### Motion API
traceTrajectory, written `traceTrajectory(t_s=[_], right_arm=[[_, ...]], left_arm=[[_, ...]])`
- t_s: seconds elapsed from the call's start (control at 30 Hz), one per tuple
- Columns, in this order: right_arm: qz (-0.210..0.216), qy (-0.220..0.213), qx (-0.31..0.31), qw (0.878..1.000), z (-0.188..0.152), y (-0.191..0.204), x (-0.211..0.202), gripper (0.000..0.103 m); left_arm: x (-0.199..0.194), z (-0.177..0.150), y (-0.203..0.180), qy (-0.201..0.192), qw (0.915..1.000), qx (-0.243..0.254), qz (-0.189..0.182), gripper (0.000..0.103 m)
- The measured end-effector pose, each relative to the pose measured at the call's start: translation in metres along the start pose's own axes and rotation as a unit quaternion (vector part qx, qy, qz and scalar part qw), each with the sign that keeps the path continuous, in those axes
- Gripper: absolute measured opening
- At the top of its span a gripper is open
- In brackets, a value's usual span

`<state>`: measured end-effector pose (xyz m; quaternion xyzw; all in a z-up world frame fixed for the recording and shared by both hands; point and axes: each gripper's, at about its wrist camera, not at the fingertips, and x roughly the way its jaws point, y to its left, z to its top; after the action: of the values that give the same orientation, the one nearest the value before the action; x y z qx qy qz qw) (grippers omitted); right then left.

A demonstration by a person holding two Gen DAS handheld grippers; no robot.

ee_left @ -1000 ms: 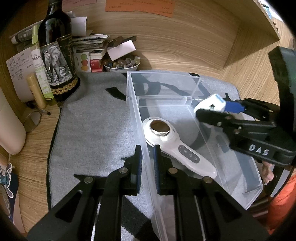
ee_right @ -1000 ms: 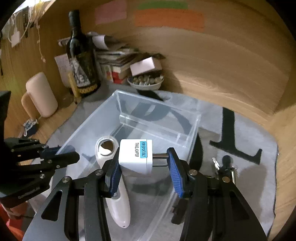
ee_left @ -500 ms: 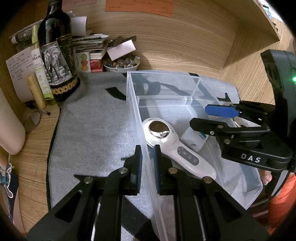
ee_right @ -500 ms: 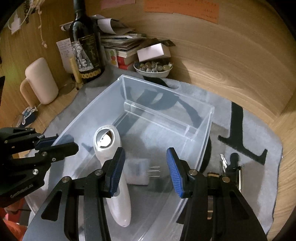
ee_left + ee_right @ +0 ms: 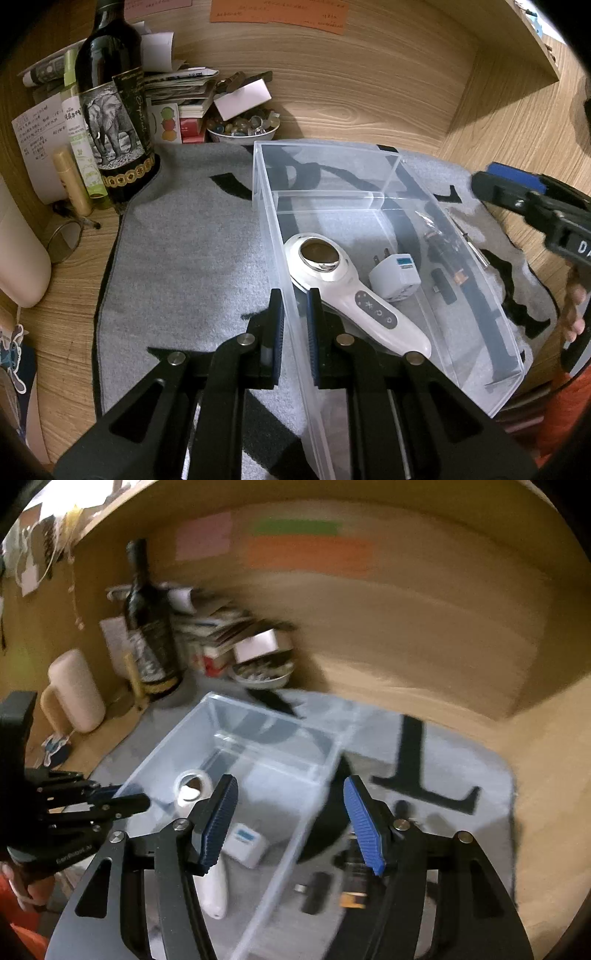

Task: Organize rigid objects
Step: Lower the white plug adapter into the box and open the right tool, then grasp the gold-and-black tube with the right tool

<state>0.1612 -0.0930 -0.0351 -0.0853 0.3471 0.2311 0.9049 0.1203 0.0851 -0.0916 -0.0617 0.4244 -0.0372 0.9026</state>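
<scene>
Two things lie in my clear bin (image 5: 369,173): a white massager (image 5: 354,295) and a plug adapter (image 5: 395,277) beside it. My left jaws (image 5: 294,325) clamp the bin's wall; my right jaws (image 5: 291,823), just opening, hover empty.

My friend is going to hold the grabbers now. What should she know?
Left gripper: shut on the near wall of the clear plastic bin, steadying it.
Right gripper: open and empty, its jaws just opened further, above the bin's right wall.
In the bin: the white handheld device with a round metal head and the white travel plug adapter with a blue label.
Done: both of those are in.
Left: the small dark items lying on the grey mat outside the bin's right wall; the pictures are too blurry to name them.
</scene>
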Motion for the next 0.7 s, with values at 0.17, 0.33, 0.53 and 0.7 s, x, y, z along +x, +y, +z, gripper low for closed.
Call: traceTrajectory(t_s=[0.17,0.33,0.53,0.7], right_arm=[[-0.031,0.003,0.021,0.999,-0.014,-0.021,-0.012,0.057],[-0.047,0.029,0.043,0.998,-0.037,-0.037,-0.008,0.057],[-0.042,0.061,0.069,0.995,-0.061,-0.047,0.007,0.056],[-0.029,0.091,0.083,0.992,-0.077,-0.049,0.029,0.051]], left_arm=[[0.000,0.000,0.000,0.000,1.0000,0.000,0.000,0.012],[0.000,0.000,0.000,0.000,1.0000,0.000,-0.001,0.012],[0.000,0.000,0.001,0.000,1.0000,0.000,-0.001,0.012],[0.000,0.000,0.001,0.000,1.0000,0.000,-0.001,0.012]])
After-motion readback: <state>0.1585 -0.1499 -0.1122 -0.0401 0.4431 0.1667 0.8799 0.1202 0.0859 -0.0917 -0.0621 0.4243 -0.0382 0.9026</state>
